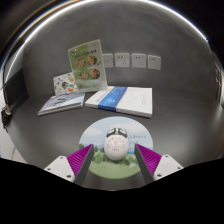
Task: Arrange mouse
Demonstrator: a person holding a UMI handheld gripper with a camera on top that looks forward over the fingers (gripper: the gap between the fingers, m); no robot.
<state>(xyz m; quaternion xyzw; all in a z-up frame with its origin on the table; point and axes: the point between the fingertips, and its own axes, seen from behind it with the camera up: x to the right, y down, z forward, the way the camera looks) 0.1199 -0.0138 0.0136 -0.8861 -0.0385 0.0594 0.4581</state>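
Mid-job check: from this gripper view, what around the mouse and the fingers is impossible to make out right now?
- Mouse: near end hidden below the fingers; whether the pads press on it is unclear.
- Round mat: near part covered by mouse and fingers.
- Booklets and standing leaflet: print too small.
- Wall plates: too small to identify.

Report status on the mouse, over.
Gripper open. Mouse between the fingers, resting on its round mat. Booklets beyond, clear of the path.

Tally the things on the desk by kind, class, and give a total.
Mouse, standing between the open gripper's fingers: 1
Round mouse mat: 1
Booklets lying flat: 2
Upright leaflet: 1
Total: 5
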